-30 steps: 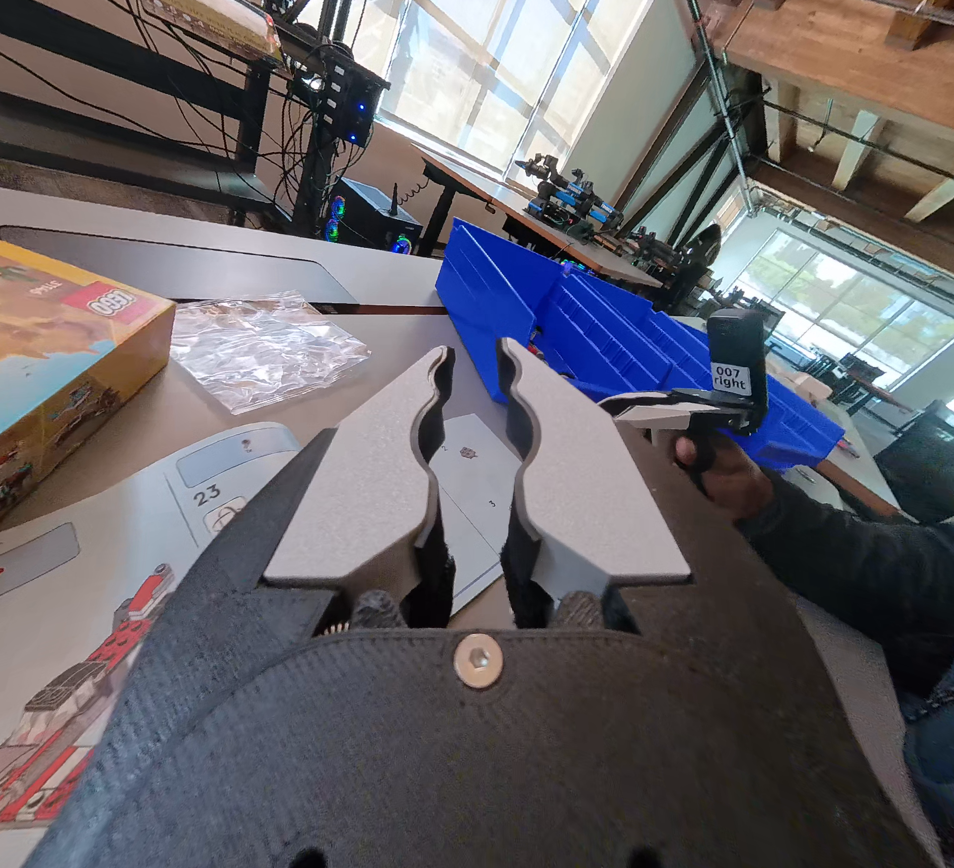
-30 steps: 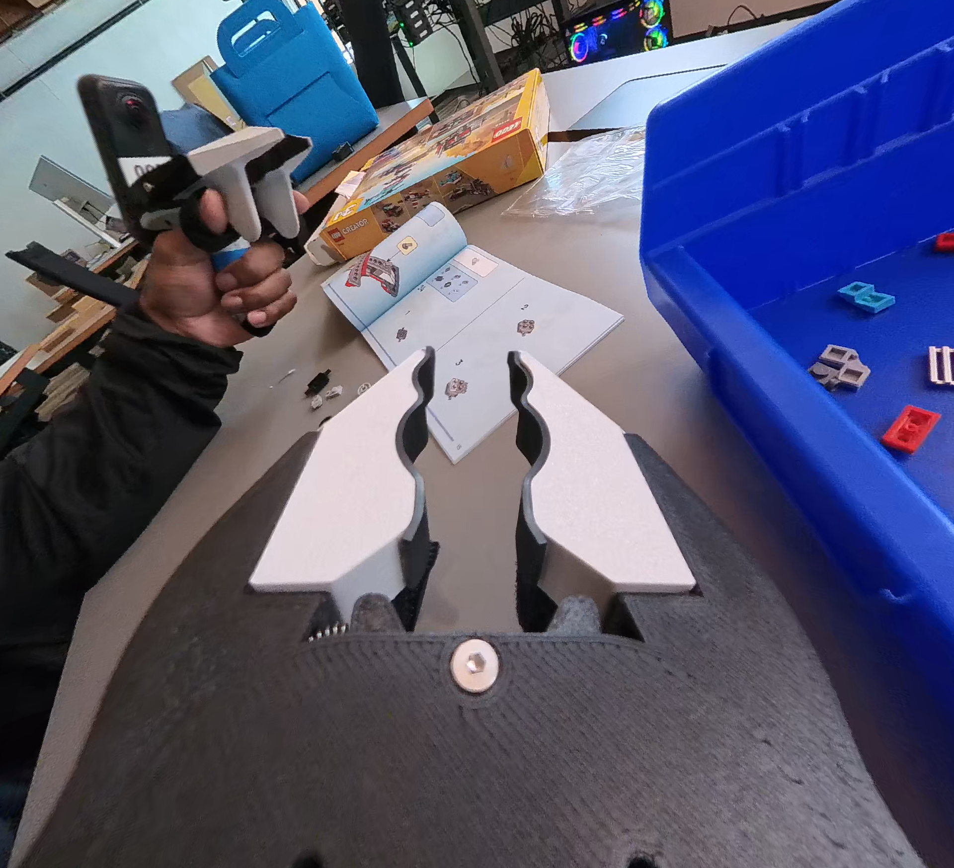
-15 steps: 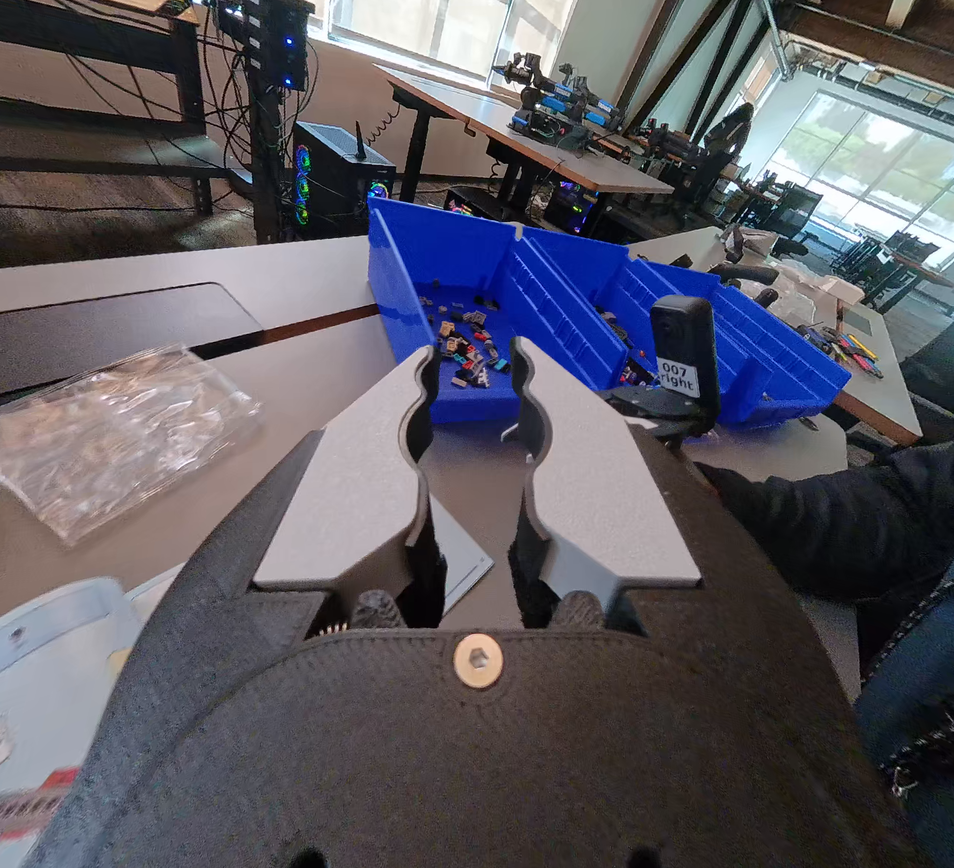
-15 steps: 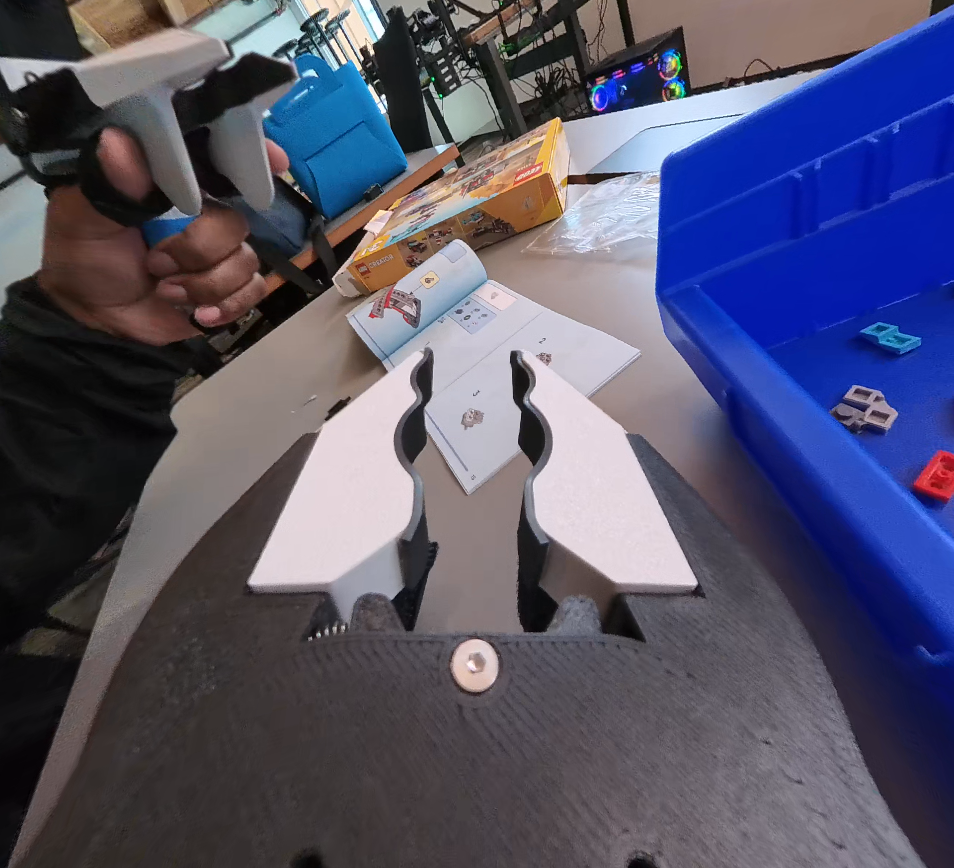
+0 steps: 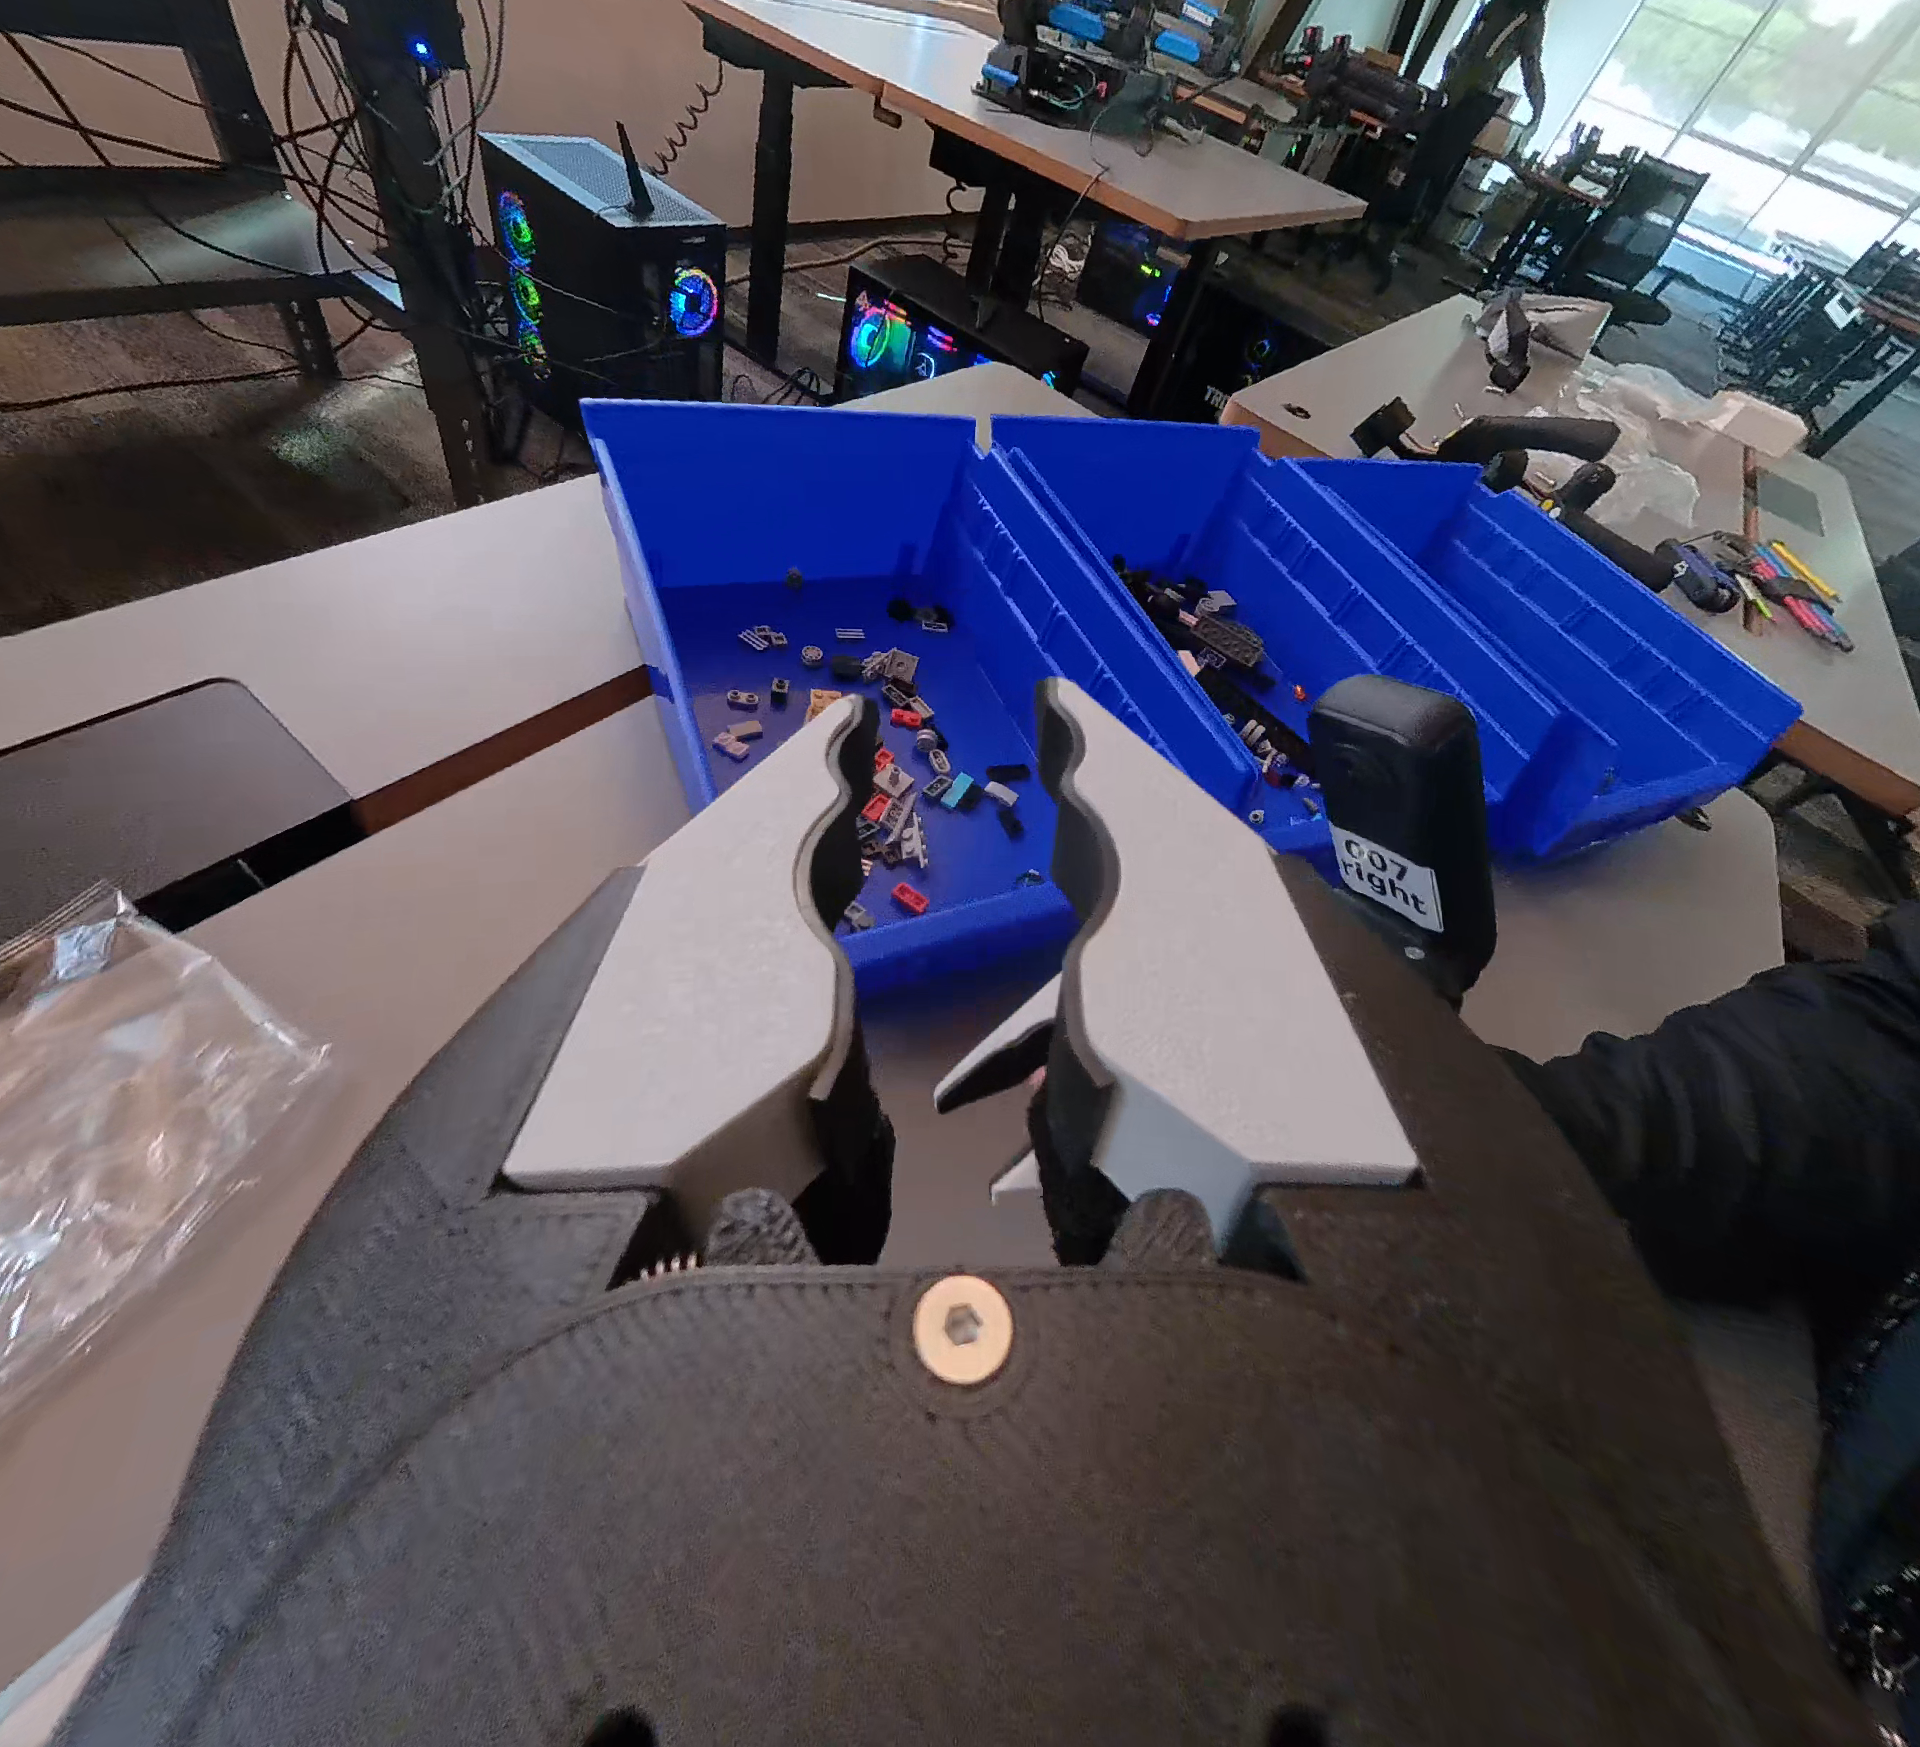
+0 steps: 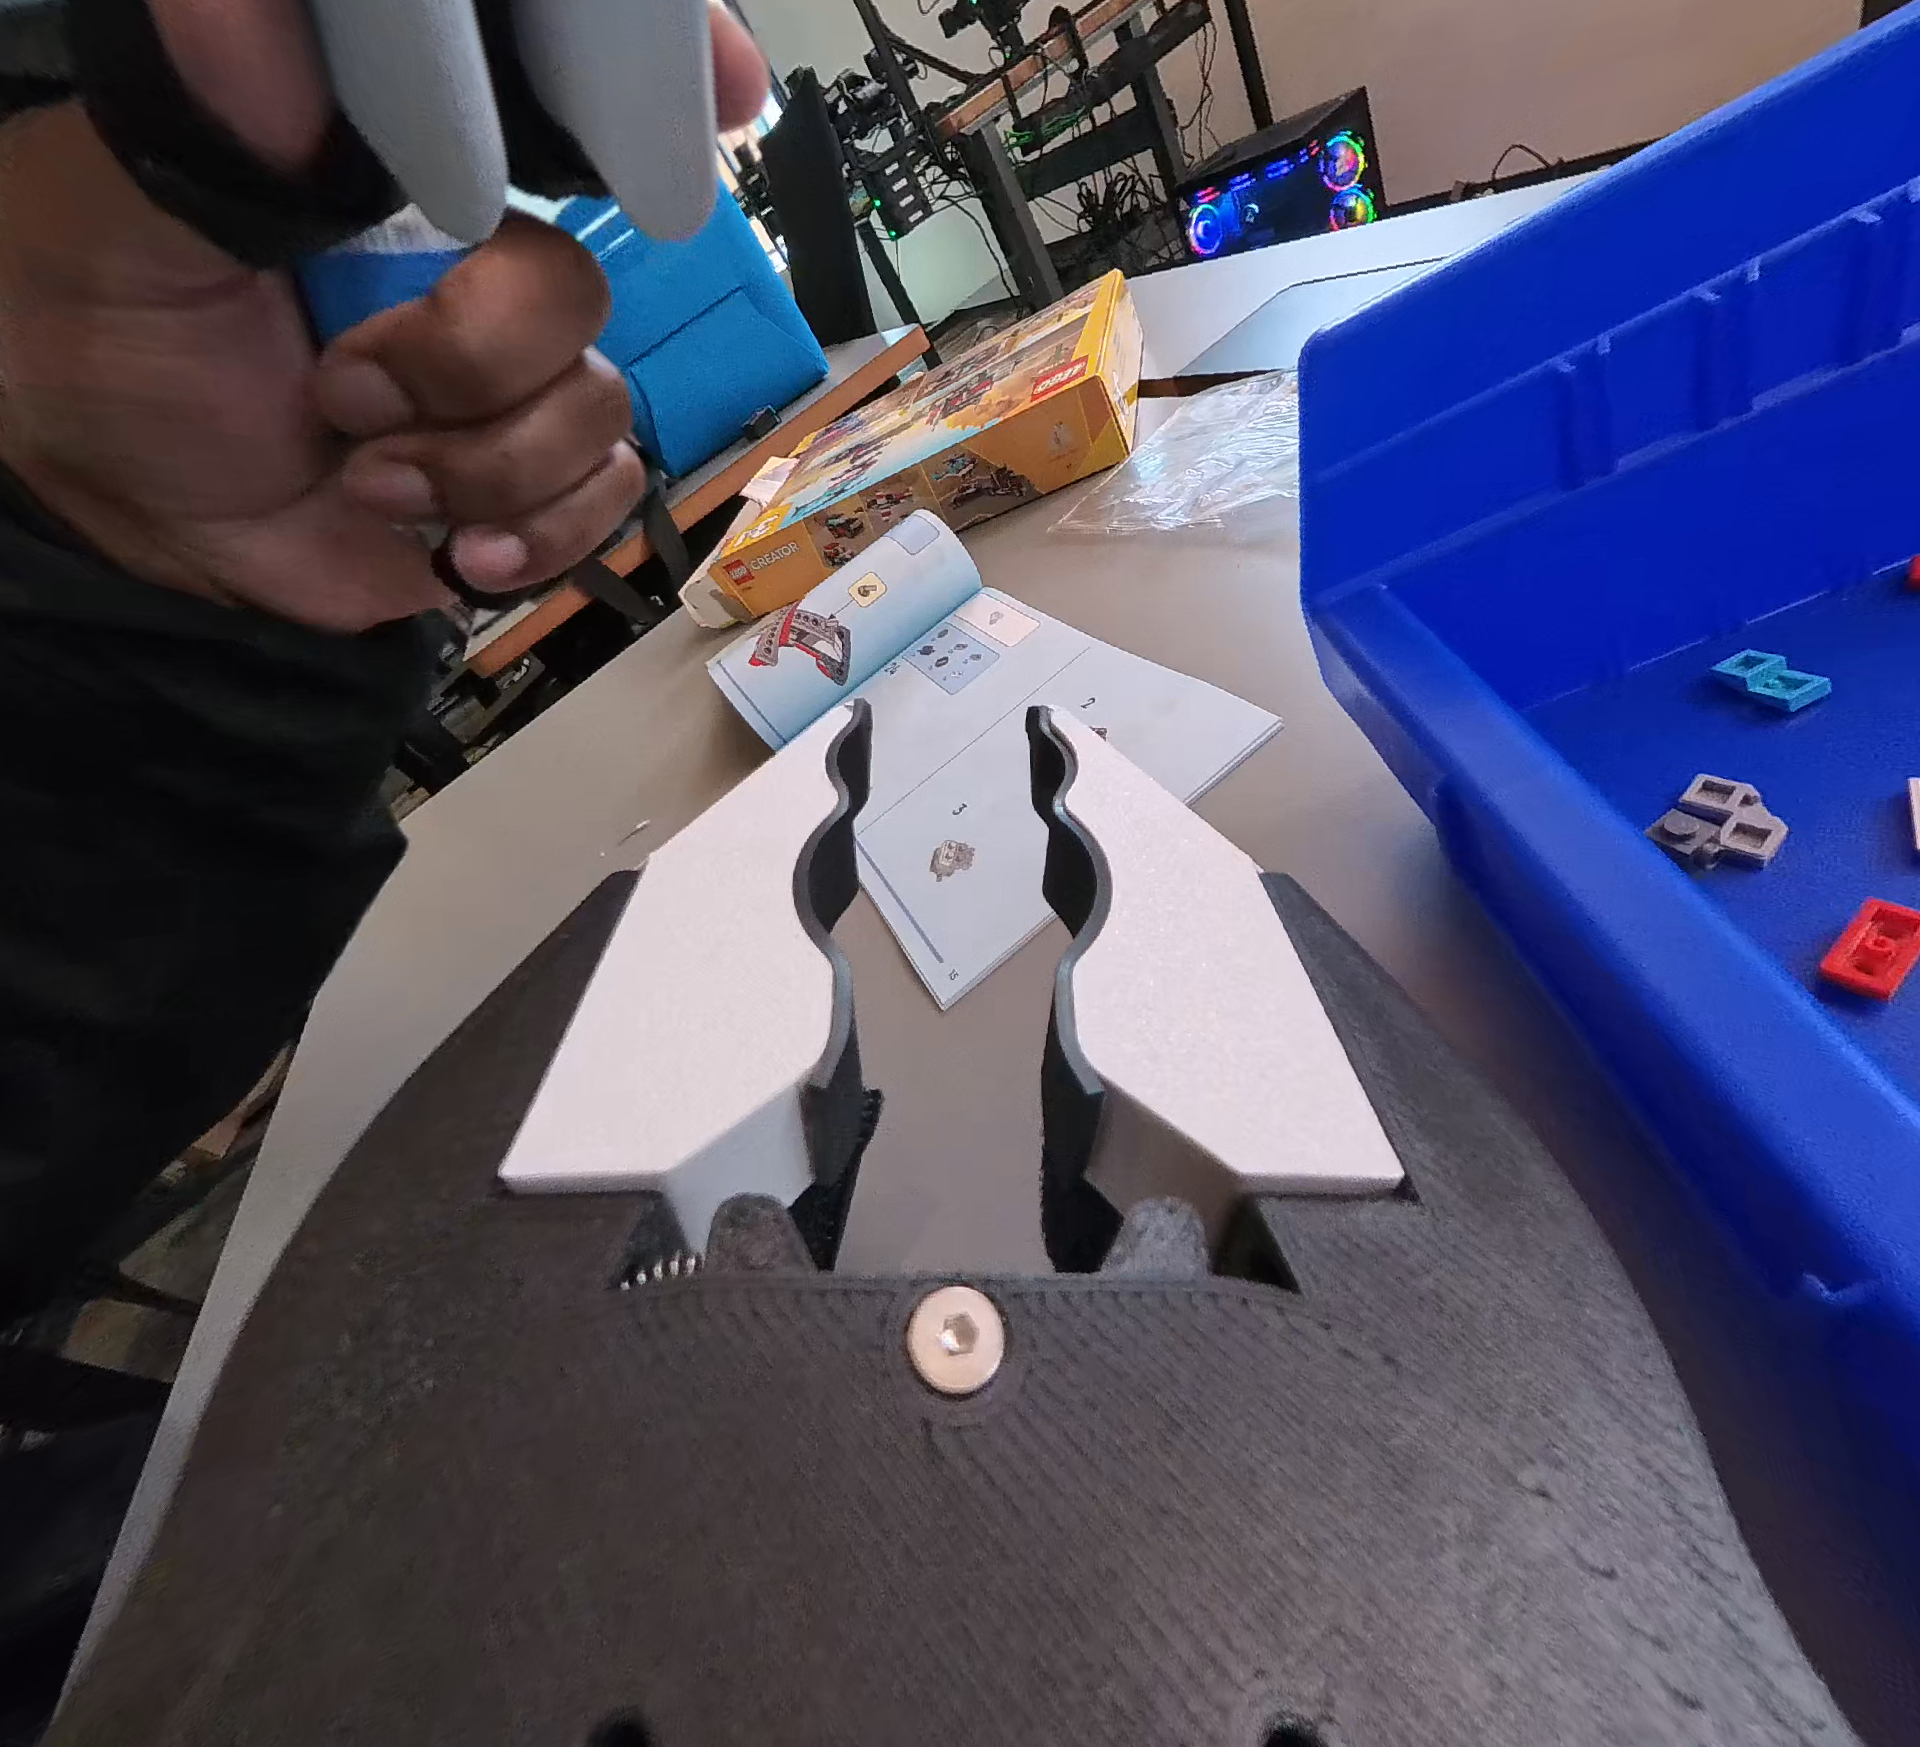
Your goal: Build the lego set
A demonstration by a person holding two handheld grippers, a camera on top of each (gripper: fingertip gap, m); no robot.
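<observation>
My left gripper [image 5: 951, 710] is open and empty, held above the near end of a blue bin [image 5: 790, 492] with several small loose lego pieces [image 5: 894, 778] in grey, red, black and teal. My right gripper [image 6: 945, 723] is open and empty, low over the table, pointing at the open instruction booklet [image 6: 1039, 762]. The blue bin [image 6: 1600, 471] is at its right with grey [image 6: 1720, 822], teal [image 6: 1771, 681] and red [image 6: 1875, 949] pieces. The left gripper's fingers [image 6: 416, 35] hang close at the upper left of the right wrist view, held by a hand [image 6: 312, 409].
Two more blue bins [image 5: 1475, 596] stand to the right of the first; the middle one holds dark pieces. The yellow lego box [image 6: 935, 450] lies beyond the booklet. A clear plastic bag [image 5: 114, 1095] lies on the table at left. Desks and computers stand behind. The gap from one gripper's tips to the other's is roughly 12 cm.
My left gripper has swung right and tipped down, from over the booklet to over the first blue bin. In the right wrist view it has come much closer. My right gripper barely moved.
</observation>
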